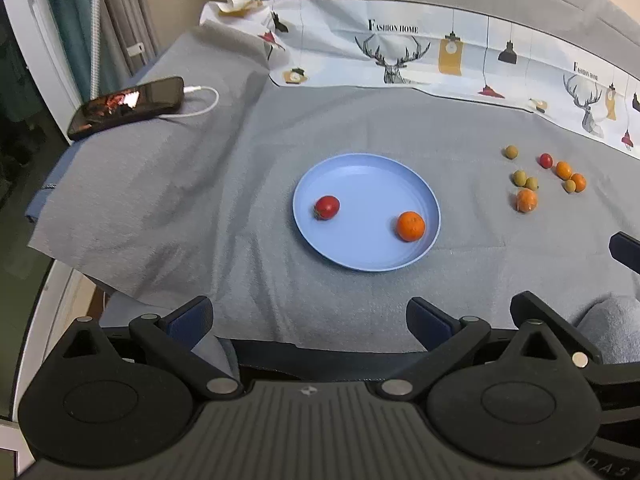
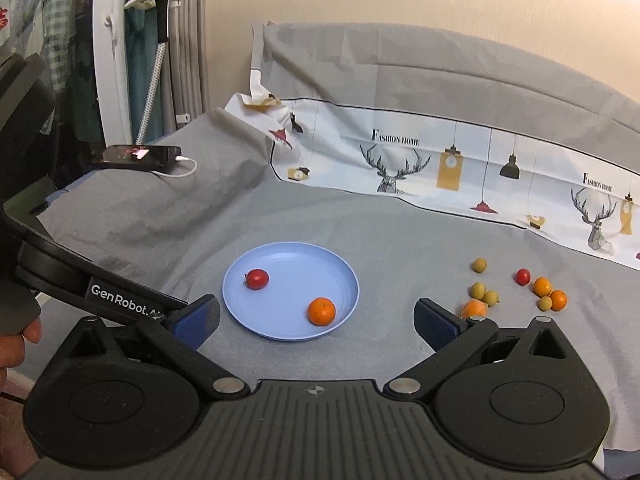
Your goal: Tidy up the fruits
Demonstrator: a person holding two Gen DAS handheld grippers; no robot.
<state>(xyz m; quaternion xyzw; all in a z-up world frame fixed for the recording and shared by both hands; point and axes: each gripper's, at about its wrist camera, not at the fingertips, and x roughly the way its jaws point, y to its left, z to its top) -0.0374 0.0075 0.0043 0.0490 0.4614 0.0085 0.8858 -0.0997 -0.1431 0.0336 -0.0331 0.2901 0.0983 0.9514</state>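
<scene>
A blue plate (image 1: 366,178) (image 2: 292,258) lies on the grey cloth. It holds a red tomato (image 1: 327,207) (image 2: 257,279) at its left and an orange (image 1: 411,226) (image 2: 321,311) at its right. Several loose fruits lie to the right of the plate: oranges (image 1: 526,200) (image 2: 543,286), green fruits (image 1: 520,178) (image 2: 477,290) and a small red tomato (image 1: 545,160) (image 2: 522,277). My left gripper (image 1: 310,320) is open and empty, near the front of the cloth. My right gripper (image 2: 316,322) is open and empty, just in front of the plate.
A black phone (image 1: 126,106) (image 2: 140,157) on a white cable lies on the raised cloth at the far left. A printed white sheet (image 1: 440,56) (image 2: 460,168) runs along the back. The left gripper's body (image 2: 80,280) crosses the right wrist view at left.
</scene>
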